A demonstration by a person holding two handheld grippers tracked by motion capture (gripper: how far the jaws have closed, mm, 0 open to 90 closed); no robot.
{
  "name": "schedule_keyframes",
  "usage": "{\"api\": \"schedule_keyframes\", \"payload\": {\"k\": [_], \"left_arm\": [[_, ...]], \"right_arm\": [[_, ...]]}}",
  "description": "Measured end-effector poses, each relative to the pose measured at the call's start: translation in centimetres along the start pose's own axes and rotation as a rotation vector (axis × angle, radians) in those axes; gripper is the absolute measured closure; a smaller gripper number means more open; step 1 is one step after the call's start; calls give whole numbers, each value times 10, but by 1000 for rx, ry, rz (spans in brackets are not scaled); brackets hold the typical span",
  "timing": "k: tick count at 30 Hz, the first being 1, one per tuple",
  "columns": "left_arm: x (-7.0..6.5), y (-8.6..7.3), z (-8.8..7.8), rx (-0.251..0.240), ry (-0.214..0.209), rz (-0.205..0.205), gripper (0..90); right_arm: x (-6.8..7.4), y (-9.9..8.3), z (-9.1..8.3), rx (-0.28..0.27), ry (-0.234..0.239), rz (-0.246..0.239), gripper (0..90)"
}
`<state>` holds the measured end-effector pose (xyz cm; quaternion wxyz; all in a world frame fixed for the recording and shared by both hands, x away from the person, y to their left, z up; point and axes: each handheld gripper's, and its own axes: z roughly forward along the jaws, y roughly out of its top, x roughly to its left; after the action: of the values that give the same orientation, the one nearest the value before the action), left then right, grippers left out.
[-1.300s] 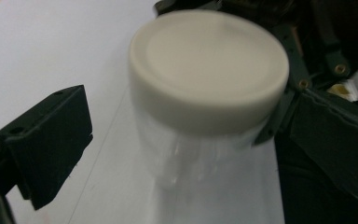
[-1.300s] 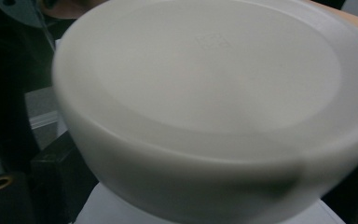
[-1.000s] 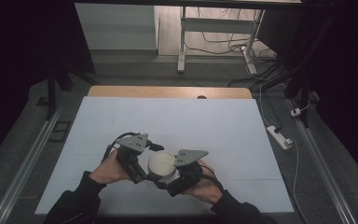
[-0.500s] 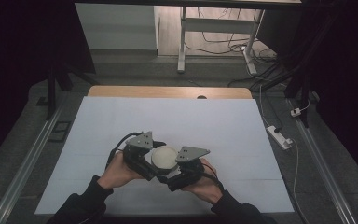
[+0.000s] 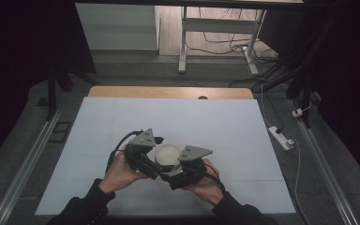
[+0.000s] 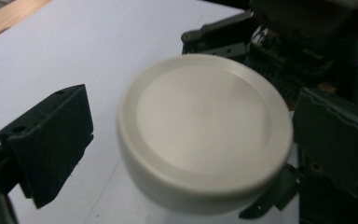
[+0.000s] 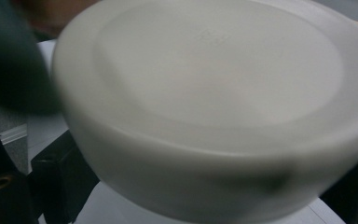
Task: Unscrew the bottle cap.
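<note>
Worktop (image 5: 122, 117): white, dim room.
Lid (image 6: 205, 126): smooth, rigid, probably light; grasp rim.
Left gripper (image 6: 186, 135): spread around it.
Right gripper (image 7: 205, 186): pinching its rim.

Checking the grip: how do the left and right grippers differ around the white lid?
Left gripper: fingers open, one clear of the lid. Right gripper: fingers mostly hidden beneath the lid, grip unclear. In the high view the left reaches farther up the table than the right. Both flank the lid.
</note>
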<state>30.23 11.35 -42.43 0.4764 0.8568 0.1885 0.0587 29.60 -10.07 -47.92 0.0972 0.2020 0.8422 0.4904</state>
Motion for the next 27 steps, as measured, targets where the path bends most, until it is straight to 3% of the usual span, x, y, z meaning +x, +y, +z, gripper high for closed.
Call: {"api": "schedule_keyframes", "payload": {"k": [3, 6, 9, 10, 11, 14, 21, 27], "left_arm": [[6, -2, -10, 6, -64, 43, 3], [9, -5, -15, 30, -122, 105, 6], [9, -8, -15, 52, -205, 173, 20], [9, -8, -15, 52, -205, 173, 21], [8, -10, -12, 61, -252, 200, 21], [6, -11, -9, 58, -280, 217, 20], [2, -12, -5, 34, -251, 243, 78], [0, -8, 1, 33, -158, 152, 79]], "right_arm": [[0, 0, -1, -7, 23, -6, 69], [1, 1, -3, -15, 62, -25, 69], [4, 2, -3, -15, 106, -46, 69], [4, 2, -3, -15, 106, -46, 69], [7, 2, -2, -12, 136, -54, 69], [12, 2, -2, -9, 170, -72, 69], [16, 3, -2, -13, 185, -92, 69], [11, 3, -3, -5, 119, -64, 69]]}}
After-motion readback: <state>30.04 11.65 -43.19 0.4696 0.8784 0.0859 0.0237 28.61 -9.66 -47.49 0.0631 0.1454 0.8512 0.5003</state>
